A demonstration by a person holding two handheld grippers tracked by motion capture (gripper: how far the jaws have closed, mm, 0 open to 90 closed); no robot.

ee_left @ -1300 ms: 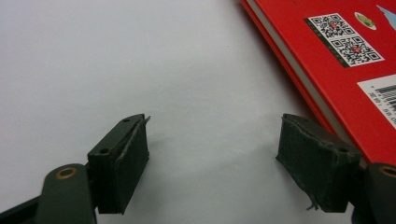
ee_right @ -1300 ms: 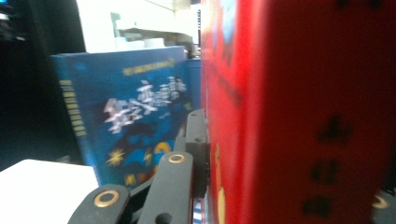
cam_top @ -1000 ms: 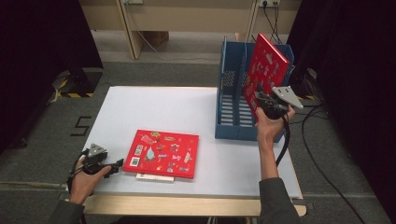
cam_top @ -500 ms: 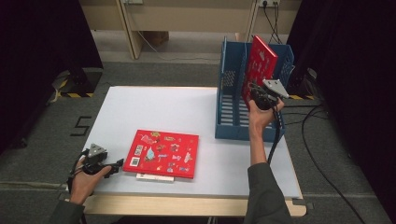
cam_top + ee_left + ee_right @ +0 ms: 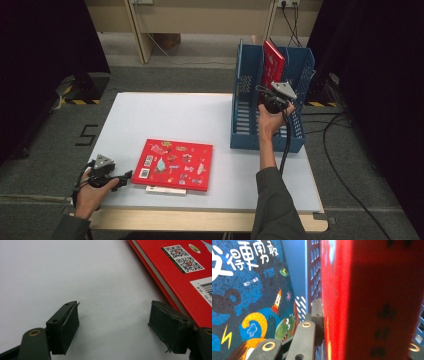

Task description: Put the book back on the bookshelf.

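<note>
In the blue rack [image 5: 295,135], two books; on table [image 5: 165,115], two more.

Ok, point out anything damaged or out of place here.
The pad on the left gripper is frayed: its right fingertip has a torn lower edge with a loose thread. A white item pokes out from under the red book on the table.

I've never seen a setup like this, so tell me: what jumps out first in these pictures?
The bright red book stands out: the right gripper is shut on it, holding it upright in the blue file rack at the table's far right. In the right gripper view, a dark blue picture book sits in the slot beside it. Another red book lies flat near the front edge, with the open left gripper just beside it.
</note>
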